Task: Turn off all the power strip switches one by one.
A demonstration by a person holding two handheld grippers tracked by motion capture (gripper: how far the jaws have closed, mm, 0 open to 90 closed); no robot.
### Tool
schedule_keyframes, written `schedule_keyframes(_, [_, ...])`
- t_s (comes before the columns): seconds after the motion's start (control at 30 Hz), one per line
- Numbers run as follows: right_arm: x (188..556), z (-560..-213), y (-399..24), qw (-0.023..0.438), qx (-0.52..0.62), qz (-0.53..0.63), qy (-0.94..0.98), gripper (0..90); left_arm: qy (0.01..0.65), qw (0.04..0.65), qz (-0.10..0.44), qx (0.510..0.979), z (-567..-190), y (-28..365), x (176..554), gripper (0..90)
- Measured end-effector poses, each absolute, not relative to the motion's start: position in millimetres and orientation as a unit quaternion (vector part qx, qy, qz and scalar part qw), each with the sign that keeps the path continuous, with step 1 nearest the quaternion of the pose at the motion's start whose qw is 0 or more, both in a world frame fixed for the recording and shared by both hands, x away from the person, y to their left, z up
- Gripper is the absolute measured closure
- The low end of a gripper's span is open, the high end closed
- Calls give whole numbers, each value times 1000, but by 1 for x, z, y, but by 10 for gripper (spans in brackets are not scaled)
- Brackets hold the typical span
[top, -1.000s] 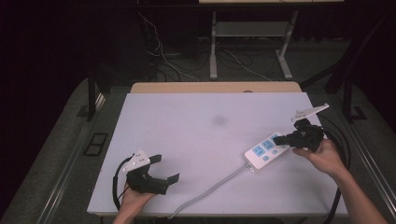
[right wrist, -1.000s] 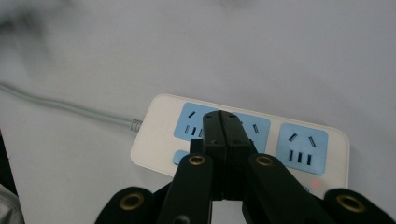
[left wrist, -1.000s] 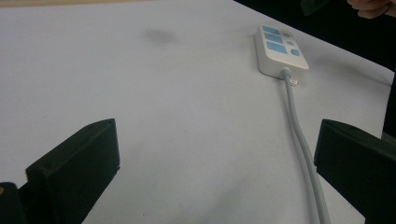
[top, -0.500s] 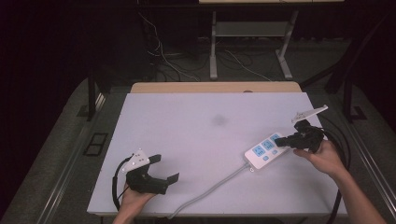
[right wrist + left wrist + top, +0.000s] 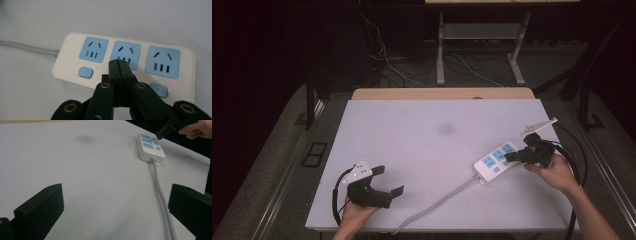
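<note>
Item: power strip [image 5: 495, 161], 3 sockets, right tabletop [image 5: 422, 130] | Step: middle switch being pressed by right gripper [image 5: 510, 157], jaws closed empty | Left gripper [image 5: 387, 181] jaws wide, idle | Next: firm downward push judged needed.

White and blue on a pale table

The power strip [image 5: 125, 67] has a white body, three sky-blue socket faces, blue switch buttons and a small red light; its cord [image 5: 439, 202] is grey. Both grippers are black, and the table [image 5: 412, 130] is white with one faint grey smudge.
</note>
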State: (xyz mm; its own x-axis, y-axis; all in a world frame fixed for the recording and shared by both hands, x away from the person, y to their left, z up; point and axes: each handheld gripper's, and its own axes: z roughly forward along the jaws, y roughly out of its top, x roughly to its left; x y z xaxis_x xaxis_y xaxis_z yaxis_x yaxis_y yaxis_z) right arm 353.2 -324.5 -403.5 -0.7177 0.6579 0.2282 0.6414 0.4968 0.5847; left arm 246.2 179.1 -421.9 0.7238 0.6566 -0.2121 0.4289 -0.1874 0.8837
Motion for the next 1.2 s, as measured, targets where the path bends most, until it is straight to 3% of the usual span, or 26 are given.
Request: schedule_keyframes(1.2, [352,-419,-328,8,381,349,856,900,352,530,109,763,-421,179,245,0])
